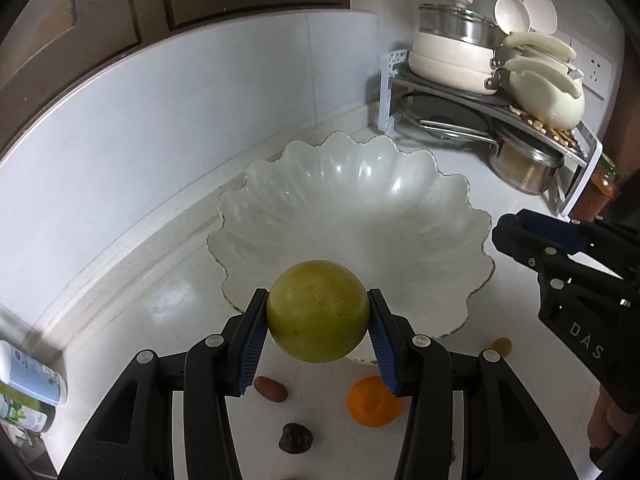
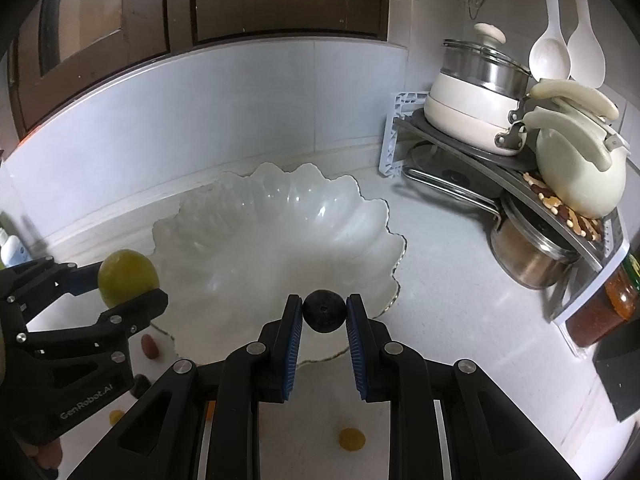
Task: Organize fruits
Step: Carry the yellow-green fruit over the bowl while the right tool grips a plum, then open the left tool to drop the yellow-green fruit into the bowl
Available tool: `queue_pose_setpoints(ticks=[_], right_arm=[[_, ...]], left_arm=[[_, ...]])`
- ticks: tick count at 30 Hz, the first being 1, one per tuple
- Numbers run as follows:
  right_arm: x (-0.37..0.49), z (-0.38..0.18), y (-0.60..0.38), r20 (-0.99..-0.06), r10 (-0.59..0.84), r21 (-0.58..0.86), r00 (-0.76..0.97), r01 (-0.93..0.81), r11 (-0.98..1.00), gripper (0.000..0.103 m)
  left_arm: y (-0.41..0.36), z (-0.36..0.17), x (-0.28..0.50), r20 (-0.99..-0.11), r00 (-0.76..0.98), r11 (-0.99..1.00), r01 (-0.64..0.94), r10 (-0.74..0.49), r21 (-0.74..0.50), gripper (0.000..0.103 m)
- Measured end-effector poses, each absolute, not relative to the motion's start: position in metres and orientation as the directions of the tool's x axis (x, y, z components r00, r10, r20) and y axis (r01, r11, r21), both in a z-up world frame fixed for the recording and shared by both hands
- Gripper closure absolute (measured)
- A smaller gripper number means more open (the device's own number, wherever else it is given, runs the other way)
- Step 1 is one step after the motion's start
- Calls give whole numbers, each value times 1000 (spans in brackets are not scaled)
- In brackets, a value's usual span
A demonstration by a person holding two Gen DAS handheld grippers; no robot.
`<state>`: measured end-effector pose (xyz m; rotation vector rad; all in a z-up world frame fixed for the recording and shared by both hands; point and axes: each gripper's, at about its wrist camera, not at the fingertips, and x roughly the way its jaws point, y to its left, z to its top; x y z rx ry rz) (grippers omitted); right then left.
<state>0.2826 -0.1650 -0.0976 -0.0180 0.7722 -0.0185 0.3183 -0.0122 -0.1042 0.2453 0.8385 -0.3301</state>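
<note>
Left gripper (image 1: 318, 326) jaws clamp green fruit (image 1: 317, 311); right gripper (image 2: 324, 316) jaws clamp dark fruit (image 2: 324, 311). Carry both past scalloped bowl (image 1: 360, 216) rim, lower, then release.

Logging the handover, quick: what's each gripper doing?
Left gripper: shut on round yellow-green fruit.
Right gripper: shut on small round black fruit.

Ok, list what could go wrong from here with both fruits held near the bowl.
1. The green fruit is round and held only at its sides by the left gripper; it could slip onto the counter.
2. Dropped from height, either fruit might crack the glass bowl.
3. The right gripper pinches the small dark fruit and could bruise it.
</note>
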Motion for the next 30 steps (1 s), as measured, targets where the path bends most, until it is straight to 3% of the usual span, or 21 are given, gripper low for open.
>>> queue_pose_setpoints(ticks=[30], right_arm=[[307, -132, -165, -764, -9, -6, 645, 6, 1000, 79]], left_arm=[[-25, -137, 342, -817, 554, 916, 393, -163, 84, 55]])
